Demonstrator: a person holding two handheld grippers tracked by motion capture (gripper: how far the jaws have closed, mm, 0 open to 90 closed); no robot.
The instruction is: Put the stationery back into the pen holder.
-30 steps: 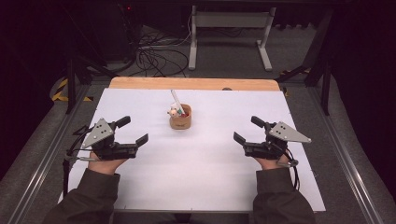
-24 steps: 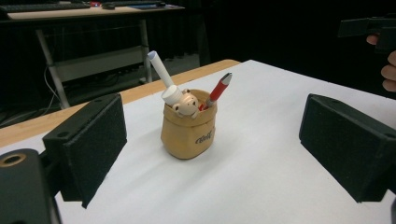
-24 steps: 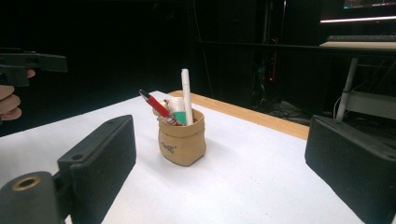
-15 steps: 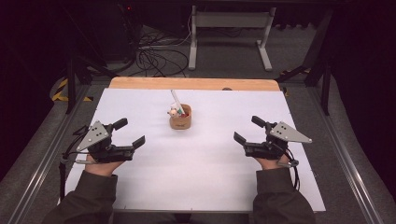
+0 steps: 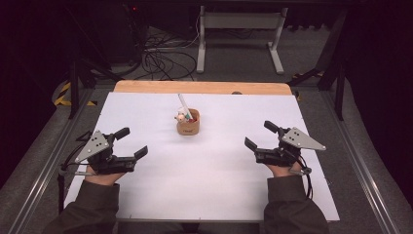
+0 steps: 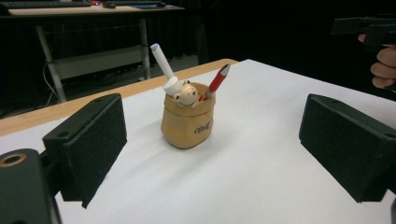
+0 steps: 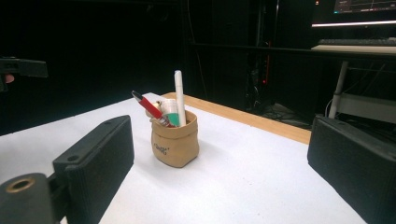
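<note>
Here, in the high view, a small tan pouch-shaped pen holder (image 5: 188,123) stands upright on the white table cover (image 5: 204,185), toward the far side and about midway between left and right. The left gripper (image 5: 130,143) and the right gripper (image 5: 259,135) rest well apart from it, both with jaws spread and empty.

In the left gripper view, the holder (image 6: 187,122) has a rolled rim, dark lettering on its side and a little animal figure (image 6: 186,95) at the rim. A white pen (image 6: 163,67) and a red pen (image 6: 217,80) lean out.

In the right gripper view, the holder (image 7: 174,139) sits between the wide black jaws, the white pen (image 7: 179,95) upright and the red pen (image 7: 150,108) tilted left.
</note>
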